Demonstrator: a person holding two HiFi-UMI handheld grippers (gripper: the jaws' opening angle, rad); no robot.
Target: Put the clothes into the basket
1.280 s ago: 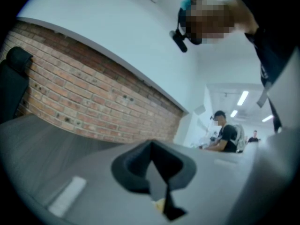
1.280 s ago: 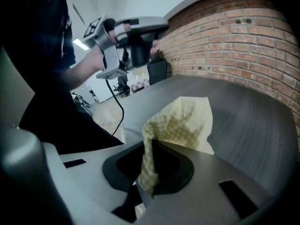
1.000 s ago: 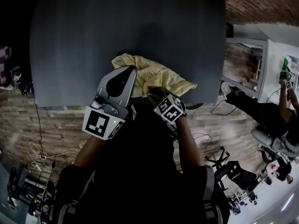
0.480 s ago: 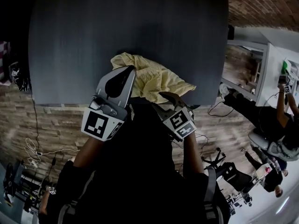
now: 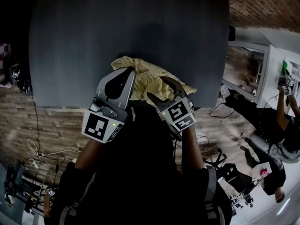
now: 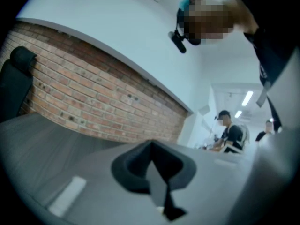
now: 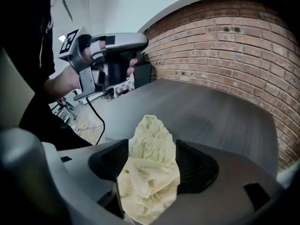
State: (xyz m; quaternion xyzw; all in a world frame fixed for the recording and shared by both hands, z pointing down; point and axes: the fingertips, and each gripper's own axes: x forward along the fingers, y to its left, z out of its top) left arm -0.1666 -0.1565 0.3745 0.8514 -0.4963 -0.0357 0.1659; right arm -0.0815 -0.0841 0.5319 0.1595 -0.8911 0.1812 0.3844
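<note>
we've got the yellow cloth (image 5: 152, 76) bunched on the dark table (image 5: 126, 27), close to its near edge. our right gripper (image 5: 163, 92) hangs over it, jaws opening wide, the cloth showing in the gap between them, the pads not pressing it. our left gripper (image 5: 128, 71) sits just beside, tip at the cloth's left end, jaws pressed together on nothing.

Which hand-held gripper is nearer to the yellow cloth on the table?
Right. The right hand-held gripper has the yellow cloth between its opening jaws. The left hand-held gripper, jaws together and empty, sits beside the cloth's left edge.
</note>
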